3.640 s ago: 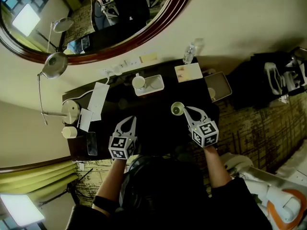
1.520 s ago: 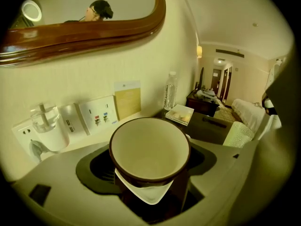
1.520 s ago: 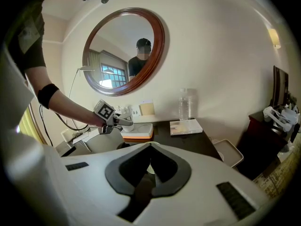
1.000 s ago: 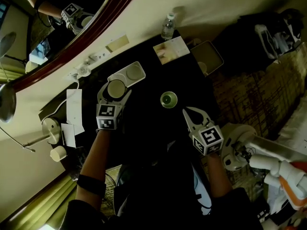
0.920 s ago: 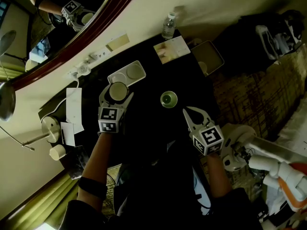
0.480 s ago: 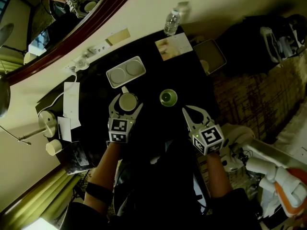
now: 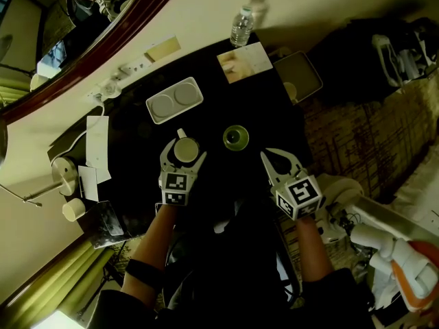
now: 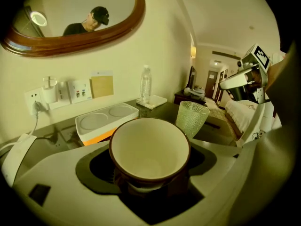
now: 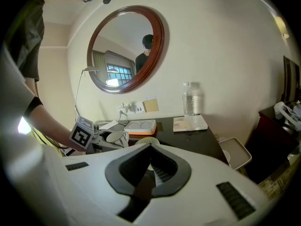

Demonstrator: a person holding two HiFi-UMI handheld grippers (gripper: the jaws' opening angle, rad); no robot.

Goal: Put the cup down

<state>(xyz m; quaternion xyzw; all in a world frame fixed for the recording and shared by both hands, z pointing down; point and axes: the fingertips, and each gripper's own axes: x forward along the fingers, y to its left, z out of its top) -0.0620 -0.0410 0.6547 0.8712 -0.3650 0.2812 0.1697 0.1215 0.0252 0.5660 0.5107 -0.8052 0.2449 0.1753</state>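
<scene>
The cup (image 7: pixel 186 150), white inside and brown outside, sits upright between the jaws of my left gripper (image 7: pixel 184 138), which is shut on it over the dark table (image 7: pixel 267 108). In the left gripper view the cup (image 8: pixel 150 149) fills the middle. Whether its base touches the table I cannot tell. My right gripper (image 7: pixel 267 157) is shut and empty, near the table's front right. A green textured glass (image 7: pixel 235 136) stands between the two grippers, a little farther back; the right gripper's jaws partly hide the glass (image 9: pixel 146 141).
A white tray (image 7: pixel 174 100) with two round recesses lies behind the cup. A water bottle (image 7: pixel 241 25) and a booklet (image 7: pixel 243 62) are at the back right. Papers (image 7: pixel 96 139) and a lamp base (image 7: pixel 62 170) are at the left. A grey bin (image 7: pixel 298 75) stands off the right edge.
My left gripper has carried the cup away from the white tray, toward me and downward, to a spot left of the green glass. The right gripper has stayed put.
</scene>
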